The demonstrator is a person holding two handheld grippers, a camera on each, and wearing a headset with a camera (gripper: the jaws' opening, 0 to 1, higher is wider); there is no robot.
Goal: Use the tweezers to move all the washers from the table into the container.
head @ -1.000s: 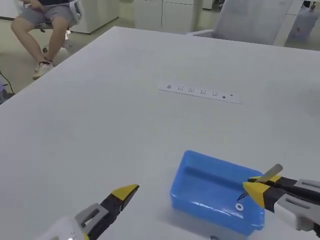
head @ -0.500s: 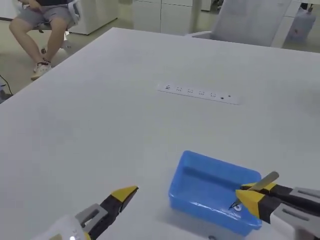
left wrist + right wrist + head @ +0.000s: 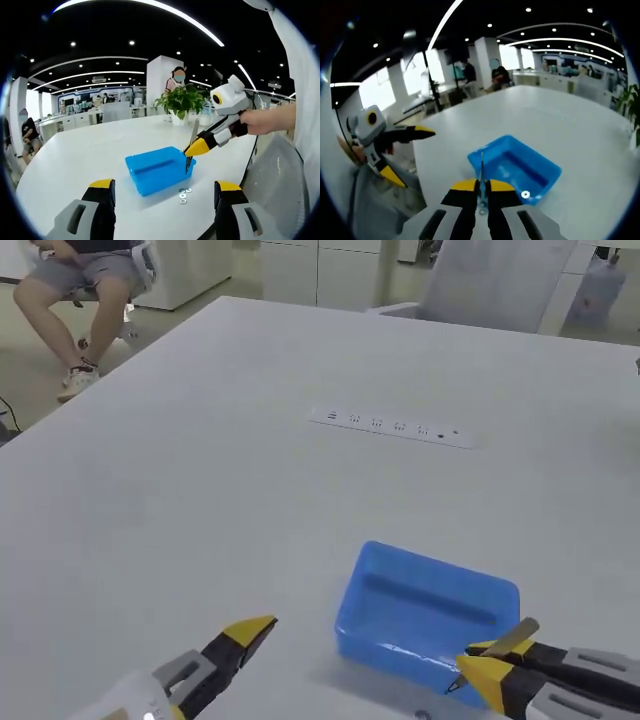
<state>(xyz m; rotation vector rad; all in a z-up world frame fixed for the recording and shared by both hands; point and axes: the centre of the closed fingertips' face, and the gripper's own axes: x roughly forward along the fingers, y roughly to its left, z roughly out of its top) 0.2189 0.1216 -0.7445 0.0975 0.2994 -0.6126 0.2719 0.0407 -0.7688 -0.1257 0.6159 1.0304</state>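
The blue container (image 3: 425, 612) stands on the white table (image 3: 200, 470) in front of me. My right gripper (image 3: 482, 668) is at its near right corner, shut on thin metal tweezers (image 3: 512, 633) whose tips point down by the container's near wall. The right gripper view has the tweezers (image 3: 481, 175) running out between the shut jaws and one washer (image 3: 524, 194) lying inside the container (image 3: 512, 167). Three washers (image 3: 184, 195) lie on the table just in front of the container (image 3: 155, 170). My left gripper (image 3: 240, 635) hovers open to the container's left, holding nothing.
A white power strip (image 3: 392, 427) lies across the middle of the table. A person (image 3: 80, 275) sits on a chair beyond the far left corner, and a grey chair (image 3: 490, 280) stands at the far edge.
My right gripper has drawn the tweezers back toward me, from over the container's near right corner to just outside its near wall. The left gripper has stayed put.
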